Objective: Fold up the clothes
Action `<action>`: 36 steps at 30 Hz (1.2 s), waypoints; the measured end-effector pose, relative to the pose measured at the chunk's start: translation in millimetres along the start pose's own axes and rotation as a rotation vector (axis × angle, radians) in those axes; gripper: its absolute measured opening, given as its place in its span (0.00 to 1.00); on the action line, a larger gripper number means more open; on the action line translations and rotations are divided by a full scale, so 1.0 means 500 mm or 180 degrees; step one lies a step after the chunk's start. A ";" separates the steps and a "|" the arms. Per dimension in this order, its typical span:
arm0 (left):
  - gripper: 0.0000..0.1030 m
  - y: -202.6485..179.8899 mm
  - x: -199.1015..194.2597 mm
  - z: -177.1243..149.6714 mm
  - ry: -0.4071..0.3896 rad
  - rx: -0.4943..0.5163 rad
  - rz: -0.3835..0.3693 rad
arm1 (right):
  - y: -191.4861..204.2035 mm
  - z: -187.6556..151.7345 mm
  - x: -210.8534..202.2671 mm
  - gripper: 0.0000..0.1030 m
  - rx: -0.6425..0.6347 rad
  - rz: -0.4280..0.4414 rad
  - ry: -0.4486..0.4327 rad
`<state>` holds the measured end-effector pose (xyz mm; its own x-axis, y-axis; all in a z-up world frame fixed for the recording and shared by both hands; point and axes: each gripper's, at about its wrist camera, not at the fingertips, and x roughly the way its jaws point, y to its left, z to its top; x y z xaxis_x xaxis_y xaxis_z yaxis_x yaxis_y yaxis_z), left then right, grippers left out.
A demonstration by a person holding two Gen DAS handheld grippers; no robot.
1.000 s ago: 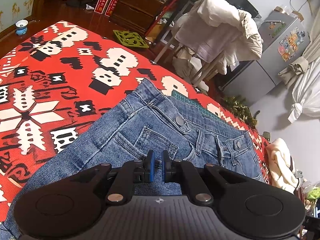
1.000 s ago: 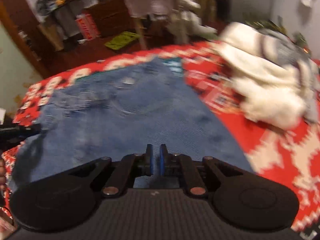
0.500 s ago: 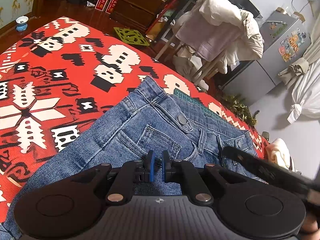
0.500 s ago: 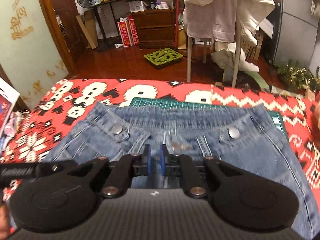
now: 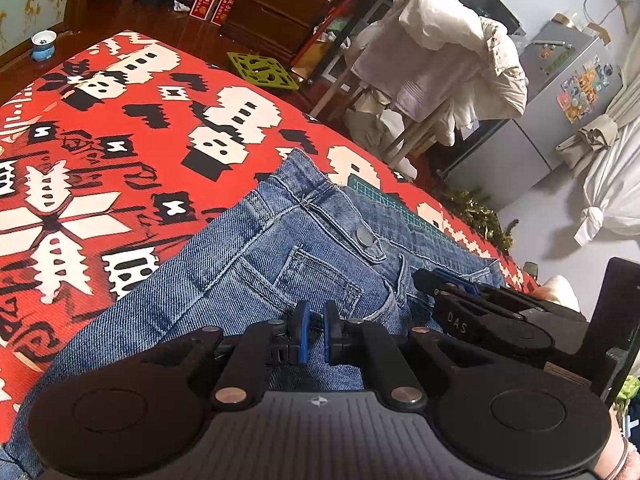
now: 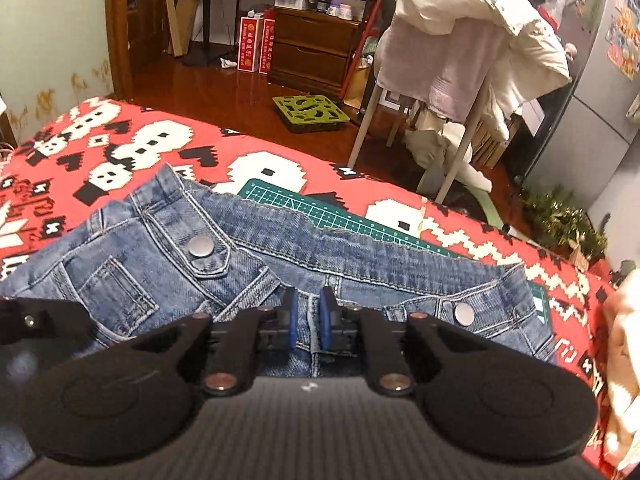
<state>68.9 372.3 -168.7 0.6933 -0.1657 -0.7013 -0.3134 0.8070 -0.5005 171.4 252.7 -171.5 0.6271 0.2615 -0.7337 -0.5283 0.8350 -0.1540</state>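
Observation:
Blue jeans point(image 5: 240, 280) lie flat on the red patterned blanket point(image 5: 100, 140), waistband toward the far edge. My left gripper point(image 5: 316, 332) hovers low over the left front pocket, jaws shut with only a thin gap and no cloth seen between them. My right gripper point(image 6: 308, 320) sits over the fly seam of the jeans point(image 6: 140, 256), between the two metal buttons, also shut with nothing visibly pinched. In the left wrist view the right gripper point(image 5: 440, 284) lies close on the right, resting on the denim near the waistband.
A green cutting mat point(image 6: 320, 208) pokes out from under the waistband. A cream garment point(image 6: 624, 340) is piled at the blanket's right edge. Beyond the far edge stand a chair draped with white clothes point(image 6: 460, 40), a green tray point(image 6: 310, 110) on the floor and a grey fridge point(image 5: 568, 92).
My right gripper swung from the jeans' leg area near the cream pile up to the waistband, ending beside the left gripper. The left gripper barely moved.

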 end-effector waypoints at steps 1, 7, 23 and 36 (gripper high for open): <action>0.05 0.000 0.000 0.000 -0.0002 0.0004 0.0001 | 0.001 0.001 0.001 0.10 -0.0011 -0.0009 0.0000; 0.05 0.001 -0.002 0.001 -0.0016 -0.0013 -0.0006 | -0.017 0.010 -0.005 0.08 0.0153 0.0032 -0.0021; 0.05 0.008 -0.004 0.005 -0.0033 -0.0078 -0.0022 | -0.085 0.013 0.006 0.00 0.1212 0.0659 0.0246; 0.05 0.014 -0.004 0.006 -0.0035 -0.0115 -0.0029 | -0.100 0.037 0.006 0.00 0.1374 0.0730 0.0127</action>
<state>67.5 380.1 -169.2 0.7033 -0.1664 -0.6912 -0.3302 0.7845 -0.5249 210.2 220.7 -153.9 0.4955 0.4504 -0.7427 -0.3594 0.8847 0.2968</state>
